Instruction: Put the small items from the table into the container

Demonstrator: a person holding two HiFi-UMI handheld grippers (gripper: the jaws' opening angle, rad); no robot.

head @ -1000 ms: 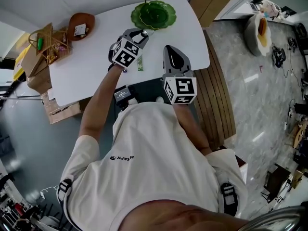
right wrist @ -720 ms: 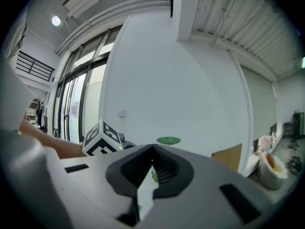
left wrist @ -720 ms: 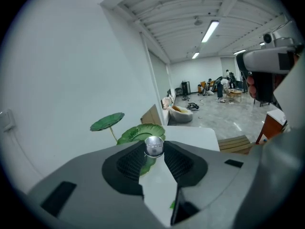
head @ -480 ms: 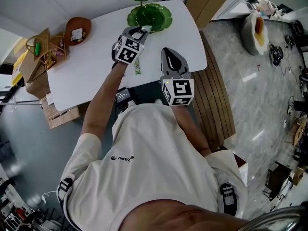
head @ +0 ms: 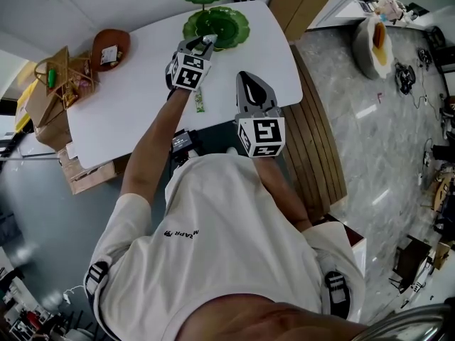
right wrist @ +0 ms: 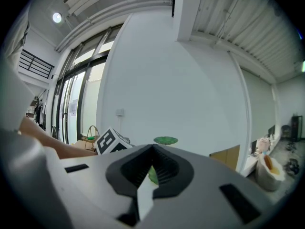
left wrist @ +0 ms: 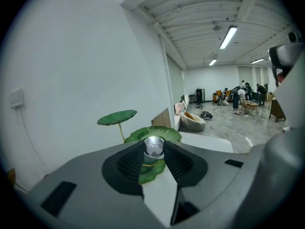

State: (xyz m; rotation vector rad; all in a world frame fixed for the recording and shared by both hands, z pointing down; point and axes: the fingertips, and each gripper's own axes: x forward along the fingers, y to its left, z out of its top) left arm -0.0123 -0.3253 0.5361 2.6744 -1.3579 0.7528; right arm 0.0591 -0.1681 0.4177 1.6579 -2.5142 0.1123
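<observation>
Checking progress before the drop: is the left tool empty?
No, the left tool is clamped on a small silver item, plain in the left gripper view.

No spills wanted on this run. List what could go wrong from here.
1. The left gripper pinches the round silver item only at its jaw tips, so it could slip out short of the green leaf dish.
2. The dish looks shallow, so a released item might roll out.
3. The green packet lies beside the left forearm near the table edge, where a sweep could knock it off.

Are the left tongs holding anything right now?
Shut on a small shiny metal piece: the left tongs pinch it between both pads, near the green dish.
</observation>
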